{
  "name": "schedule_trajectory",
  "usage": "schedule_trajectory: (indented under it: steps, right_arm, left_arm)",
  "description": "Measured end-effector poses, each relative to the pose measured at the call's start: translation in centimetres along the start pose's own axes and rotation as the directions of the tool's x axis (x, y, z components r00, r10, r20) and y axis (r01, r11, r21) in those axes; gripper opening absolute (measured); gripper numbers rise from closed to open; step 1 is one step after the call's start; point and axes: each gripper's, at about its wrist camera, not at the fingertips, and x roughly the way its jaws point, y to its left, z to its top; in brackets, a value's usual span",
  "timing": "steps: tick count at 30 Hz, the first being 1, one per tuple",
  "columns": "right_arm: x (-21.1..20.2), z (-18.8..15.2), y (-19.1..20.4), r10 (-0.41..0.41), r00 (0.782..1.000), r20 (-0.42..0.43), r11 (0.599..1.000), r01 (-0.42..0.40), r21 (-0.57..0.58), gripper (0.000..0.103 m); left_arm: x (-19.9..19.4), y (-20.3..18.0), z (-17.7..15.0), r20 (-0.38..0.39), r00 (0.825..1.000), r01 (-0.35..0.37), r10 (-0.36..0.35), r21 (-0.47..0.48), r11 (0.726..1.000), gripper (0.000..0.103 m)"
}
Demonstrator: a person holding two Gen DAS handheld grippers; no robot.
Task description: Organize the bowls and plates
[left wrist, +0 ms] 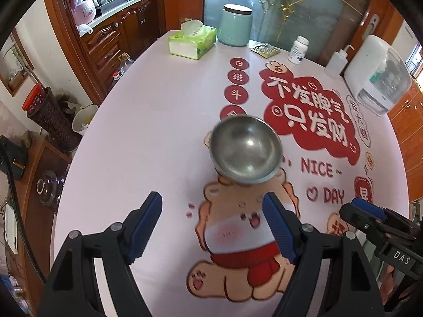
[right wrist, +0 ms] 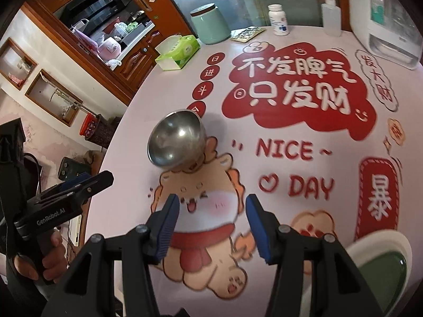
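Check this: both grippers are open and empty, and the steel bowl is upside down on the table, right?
Not quite: the bowl is tilted with its shiny inside facing the grippers, as the left wrist view shows. The left gripper and right gripper are open and empty.

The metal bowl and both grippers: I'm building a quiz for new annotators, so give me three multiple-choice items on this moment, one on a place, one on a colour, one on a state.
1. Where does the metal bowl sit?
A. on the table, ahead of both grippers
B. on the green-centred plate
C. between the left gripper's fingers

2. What colour is the centre of the plate at the table's near right edge?
A. red
B. green
C. blue

3. How do the left gripper and right gripper stand?
A. both shut on the bowl
B. left shut, right open
C. both open and holding nothing

Answers: 1 A, the bowl rests on the printed tablecloth beyond the fingertips in both wrist views. 2 B, a white rim surrounds a dark green centre. 3 C, each view shows a wide gap between blue pads with only tablecloth behind.
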Motion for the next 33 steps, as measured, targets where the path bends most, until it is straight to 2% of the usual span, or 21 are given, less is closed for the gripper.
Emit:
schedule_trajectory:
  steps: [8,16,25,33]
  right_arm:
    - [3.7,2.0,1.7,-0.021,0.999,0.024,0.998,0.023,-0.057,0.052]
    - [6.8,2.5,1.3,0.035,0.997,0.074,0.998,-0.03,-0.063,0.052]
    - [9.7,2.5,1.7,0.071,0.996,0.056,0.994,-0.066,-0.084,0.052]
    - [10.7,2.5,1.7,0.067,0.997,0.04,0.995,-0.064,-0.082,0.052]
  left_arm:
    - [3.0,1.2,2.4,0.008,1.0,-0.022,0.022,-0.018,1.0,0.077]
    - [7.3,1.6,3.1,-0.036,0.999,-0.022,0.022,-0.024,0.999,0.077]
    - [11.3,1.6,3.2,-0.109,0.994,-0.028,0.027,-0.005,1.0,0.077]
    - [12.8,1.2,3.1,-0.134,0.991,-0.013,0.013,-0.003,1.0,0.075]
